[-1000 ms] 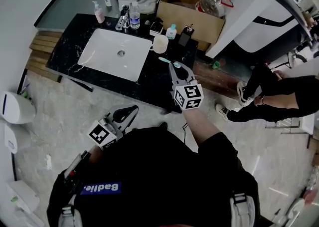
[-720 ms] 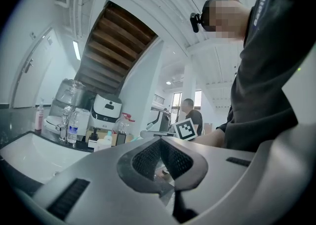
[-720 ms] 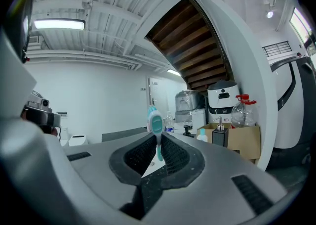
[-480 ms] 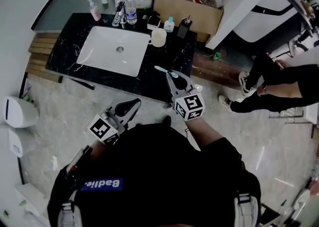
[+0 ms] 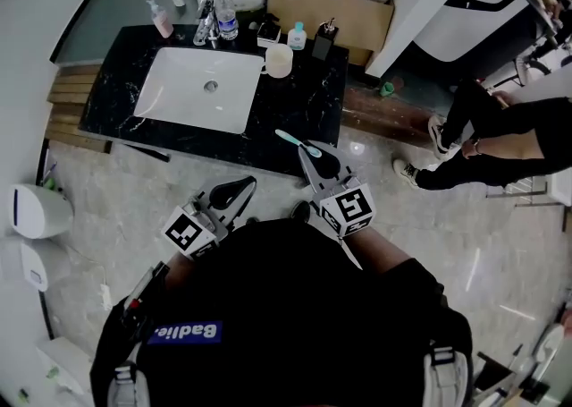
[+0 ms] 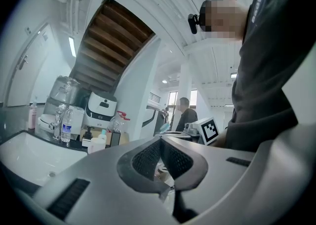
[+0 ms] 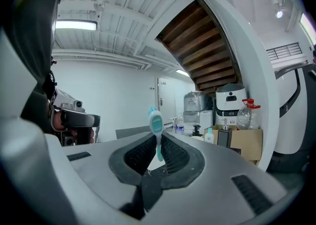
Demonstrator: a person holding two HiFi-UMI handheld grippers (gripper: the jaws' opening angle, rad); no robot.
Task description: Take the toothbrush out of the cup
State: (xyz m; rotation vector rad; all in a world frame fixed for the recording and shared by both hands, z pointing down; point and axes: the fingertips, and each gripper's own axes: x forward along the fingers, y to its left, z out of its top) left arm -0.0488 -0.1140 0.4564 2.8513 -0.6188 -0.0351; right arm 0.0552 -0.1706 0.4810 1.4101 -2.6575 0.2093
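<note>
The head view lays out the whole scene. A black marbled tabletop [image 5: 304, 97] carries a white sink [image 5: 206, 89], and the pale cup [image 5: 278, 60] stands at the back, just right of the basin. The toothbrush [image 5: 290, 139] is out of the cup and well apart from it. It is held crosswise at the tip of the right gripper [image 5: 309, 155], near the tabletop's front edge. The left gripper [image 5: 231, 192] hangs lower, off the tabletop and over the floor, close to the person's body.

Only the right gripper view shows the grip. There the right gripper [image 7: 157, 149] has its jaws closed on the handle of the toothbrush [image 7: 156, 129]. The teal and white head stands up past the pads.

The left gripper view shows the left gripper [image 6: 160, 152] with its pads pressed together and nothing between them. Beyond the pads it picks out the cup [image 6: 98, 145] beside a clear water bottle [image 6: 66, 125]. It also shows the marker cube [image 6: 210, 129] of the other gripper, and a person [image 6: 185, 112] standing in the background.
</note>
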